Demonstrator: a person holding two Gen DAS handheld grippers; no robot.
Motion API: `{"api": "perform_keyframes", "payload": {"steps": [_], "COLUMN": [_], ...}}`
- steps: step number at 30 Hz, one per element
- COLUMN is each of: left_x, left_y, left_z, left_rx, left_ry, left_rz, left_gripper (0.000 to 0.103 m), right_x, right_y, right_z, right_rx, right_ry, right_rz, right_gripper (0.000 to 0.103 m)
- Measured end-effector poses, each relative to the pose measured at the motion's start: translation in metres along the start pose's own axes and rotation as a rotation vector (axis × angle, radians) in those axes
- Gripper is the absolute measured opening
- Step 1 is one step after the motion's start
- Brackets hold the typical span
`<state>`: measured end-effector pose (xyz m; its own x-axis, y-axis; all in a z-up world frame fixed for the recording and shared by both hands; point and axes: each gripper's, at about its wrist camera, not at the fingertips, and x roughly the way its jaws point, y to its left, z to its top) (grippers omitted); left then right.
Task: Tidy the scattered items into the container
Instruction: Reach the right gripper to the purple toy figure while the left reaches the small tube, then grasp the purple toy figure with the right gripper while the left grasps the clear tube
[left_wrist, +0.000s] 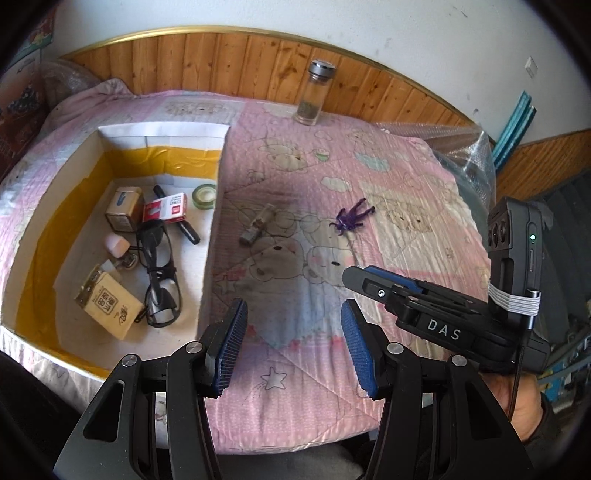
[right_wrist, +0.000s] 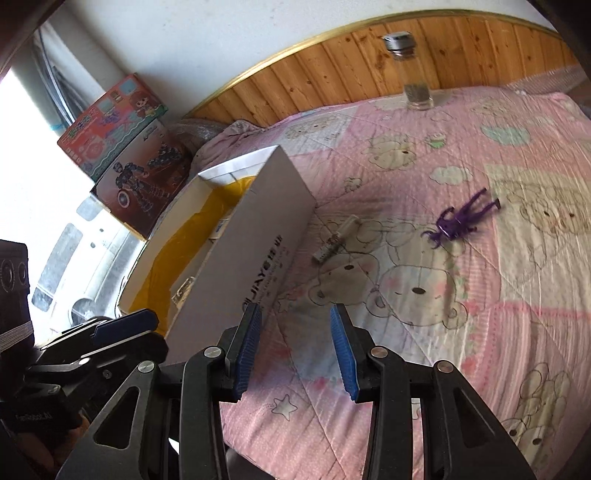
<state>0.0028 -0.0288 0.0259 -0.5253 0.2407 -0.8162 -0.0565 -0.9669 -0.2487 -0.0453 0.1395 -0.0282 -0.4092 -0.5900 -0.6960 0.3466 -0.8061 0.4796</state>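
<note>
Fingers of both grippers parted and empty above the pink quilted bed (left_wrist: 303, 373).
Left gripper (left_wrist: 293, 347) and right gripper (right_wrist: 295, 350) each show bare blue pads, touching nothing. White box (left_wrist: 216, 221) holds glasses (left_wrist: 159, 273) and small packets; a small vial (left_wrist: 256, 227) and purple toy figure (left_wrist: 352, 218) lie loose on the quilt just beside it.

Probably a home bedroom: cartoon quilt (left_wrist: 369, 192), wooden wainscoting (left_wrist: 258, 66).
</note>
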Motion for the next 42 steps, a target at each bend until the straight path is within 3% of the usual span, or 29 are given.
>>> {"api": "perform_keyframes", "payload": {"steps": [12, 21, 26, 33, 34, 35, 36, 37, 40, 42], "left_x": [0.086, 0.17, 0.203, 0.214, 0.214, 0.214, 0.217, 0.217, 0.209, 0.207], "left_y": [-0.014, 0.008, 0.014, 0.019, 0.019, 0.017, 0.016, 0.014, 0.005, 0.003], "left_z": [0.047, 0.078, 0.084, 0.09, 0.091, 0.091, 0.091, 0.09, 0.089, 0.087], "left_rx": [0.027, 0.004, -0.002, -0.005, -0.002, -0.001, -0.015, -0.035, -0.034, -0.024], "left_ry": [0.085, 0.175, 0.213, 0.179, 0.176, 0.186, 0.213, 0.231, 0.217, 0.202], "left_rz": [0.034, 0.128, 0.162, 0.201, 0.188, 0.156, 0.098, 0.047, 0.022, 0.045], "left_gripper": [0.055, 0.055, 0.055, 0.055, 0.048, 0.024, 0.016, 0.016, 0.018, 0.035], "right_x": [0.019, 0.055, 0.081, 0.099, 0.102, 0.104, 0.104, 0.102, 0.093, 0.081], "right_y": [-0.103, -0.157, -0.172, -0.154, -0.151, -0.149, -0.15, -0.152, -0.154, -0.153], "right_z": [0.02, 0.058, 0.079, 0.094, 0.096, 0.096, 0.097, 0.097, 0.098, 0.097], "right_rx": [0.349, 0.479, 0.438, 0.217, 0.183, 0.151, 0.135, 0.142, 0.157, 0.163], "right_ry": [-0.019, -0.009, 0.016, 0.0, -0.006, -0.007, -0.01, -0.01, -0.007, -0.013], "right_rz": [-0.023, -0.099, -0.192, -0.273, -0.295, -0.323, -0.323, -0.306, -0.286, -0.283], "right_gripper": [0.039, 0.039, 0.04, 0.04, 0.035, 0.027, 0.025, 0.023, 0.016, 0.016]}}
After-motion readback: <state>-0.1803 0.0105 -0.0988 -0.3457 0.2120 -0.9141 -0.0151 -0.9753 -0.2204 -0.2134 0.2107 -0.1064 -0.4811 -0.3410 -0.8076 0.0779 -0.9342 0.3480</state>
